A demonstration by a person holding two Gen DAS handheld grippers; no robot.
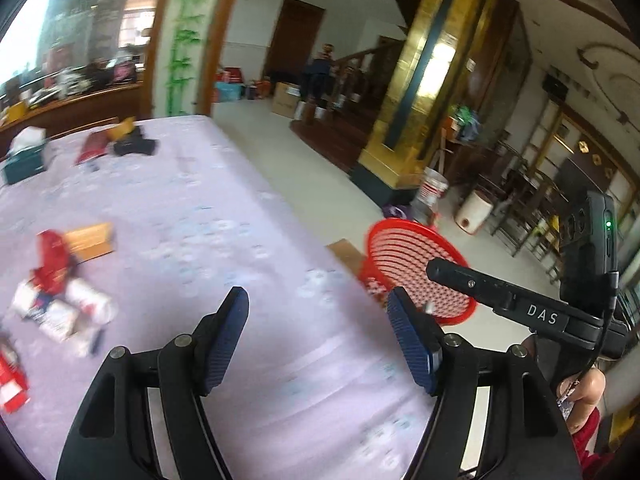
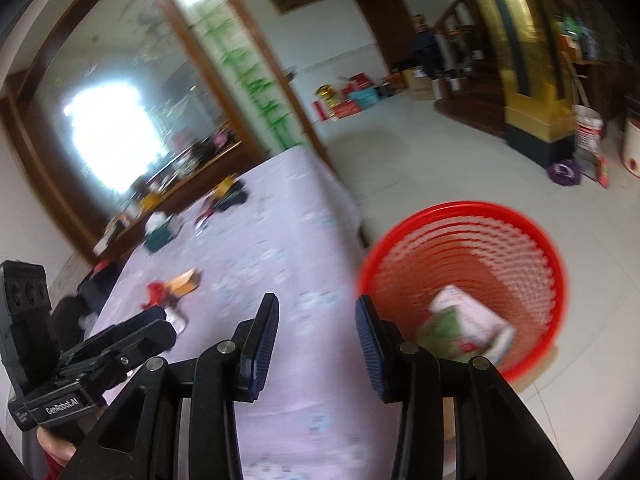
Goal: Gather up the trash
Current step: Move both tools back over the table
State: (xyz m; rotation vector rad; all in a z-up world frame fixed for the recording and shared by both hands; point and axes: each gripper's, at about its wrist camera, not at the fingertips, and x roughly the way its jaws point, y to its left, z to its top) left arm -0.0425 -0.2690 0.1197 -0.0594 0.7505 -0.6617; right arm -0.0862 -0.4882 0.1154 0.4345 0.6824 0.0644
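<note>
The red mesh basket [image 2: 500,248] stands on the floor off the table's right edge, with a white and green package [image 2: 468,328] lying inside it. My right gripper [image 2: 317,300] hovers open over the table edge just left of the basket, nothing between its fingers. The left gripper [image 1: 318,296] is open and empty above the lilac tablecloth [image 1: 240,220]; here the basket [image 1: 400,248] shows beyond its right finger. Trash lies on the cloth at left: a red wrapper with white packets [image 1: 60,288], a brown card piece [image 1: 90,240] and a red and white box [image 1: 10,384].
At the table's far end sit a teal tissue box [image 1: 24,156], a red item [image 1: 94,146] and a black one [image 1: 134,144]. On the tiled floor stand a white bucket [image 1: 432,188], a gold pillar [image 1: 420,80] and chairs at right. A person stands far back.
</note>
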